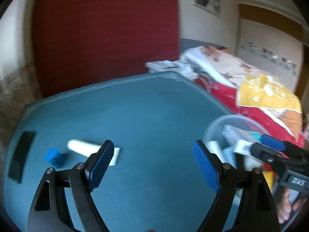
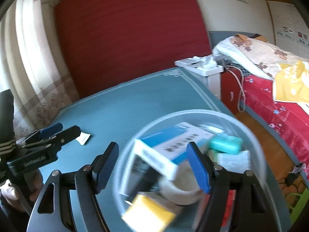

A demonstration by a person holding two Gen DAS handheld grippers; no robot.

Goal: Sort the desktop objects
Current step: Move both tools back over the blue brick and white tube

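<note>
1. On the teal table mat (image 1: 146, 104), toward its left edge in the left wrist view, lie a small blue block (image 1: 53, 157), a white tube (image 1: 83, 147) just beside it, and a black flat strip (image 1: 22, 155) nearer the mat's left edge.
2. At the mat's right edge stands a clear round bin (image 2: 249, 133) filled with sorted things: a blue-and-white box (image 2: 173, 141), a mint green packet (image 2: 226, 145), a roll of tape (image 2: 181, 190) and a yellow box (image 2: 148, 212), the last blurred.
3. The left gripper (image 1: 153, 155) hangs over the bare middle of the mat, its jaws spread wide with nothing between them.
4. The right gripper (image 2: 153, 164) is above the bin's near rim, jaws apart; the blue-and-white box shows between them, yet the pads do not press on it.
5. A white flat piece (image 2: 83, 138) lies on the mat beside the left gripper's tip as seen in the right wrist view.
6. Beyond the mat's far right corner are a white side stand (image 2: 200, 67) and a bed (image 2: 270, 96) with a red cover.
</note>
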